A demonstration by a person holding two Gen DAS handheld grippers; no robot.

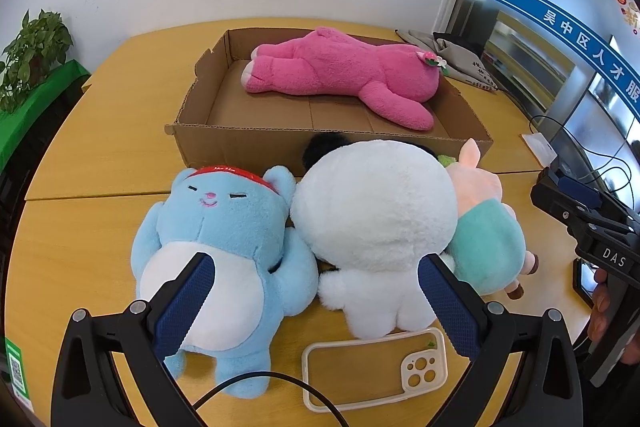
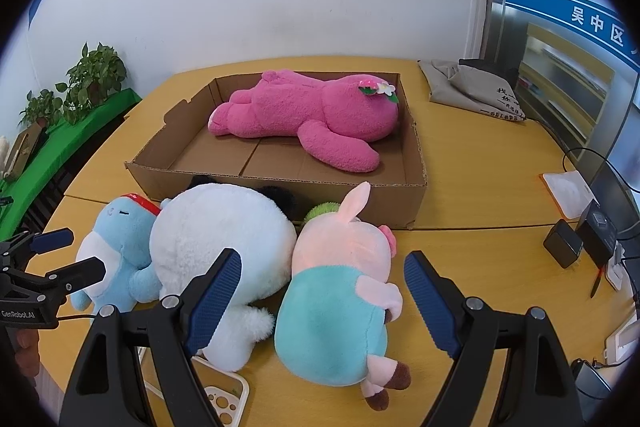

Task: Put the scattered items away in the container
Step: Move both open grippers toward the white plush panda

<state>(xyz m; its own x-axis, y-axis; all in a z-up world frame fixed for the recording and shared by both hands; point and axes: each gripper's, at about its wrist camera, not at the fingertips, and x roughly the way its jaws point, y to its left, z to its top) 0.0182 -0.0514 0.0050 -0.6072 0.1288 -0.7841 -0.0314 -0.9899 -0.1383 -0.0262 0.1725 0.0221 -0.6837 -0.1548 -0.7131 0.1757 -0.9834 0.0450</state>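
An open cardboard box [image 1: 240,151] [image 2: 380,203] sits at the back of the wooden table with a pink plush bear [image 1: 340,71] [image 2: 304,111] lying in it. In front of the box lie a blue plush bear [image 1: 224,227] [image 2: 108,227], a white plush [image 1: 372,203] [image 2: 216,227] and a pink pig plush in teal [image 1: 488,243] [image 2: 340,291]. A clear phone case [image 1: 372,367] [image 2: 224,399] lies nearest me. My left gripper [image 1: 316,261] [image 2: 82,250] hovers open over the blue bear and the white plush. My right gripper [image 2: 323,257] [image 1: 560,199] stands open astride the pig, pads apart from it.
A grey cloth bag [image 1: 460,59] [image 2: 472,87] lies at the back right. Potted plants [image 1: 32,55] [image 2: 92,79] stand on a green ledge to the left. Black boxes [image 2: 564,247] and cables crowd the right edge. A hand [image 1: 604,307] holds the right gripper.
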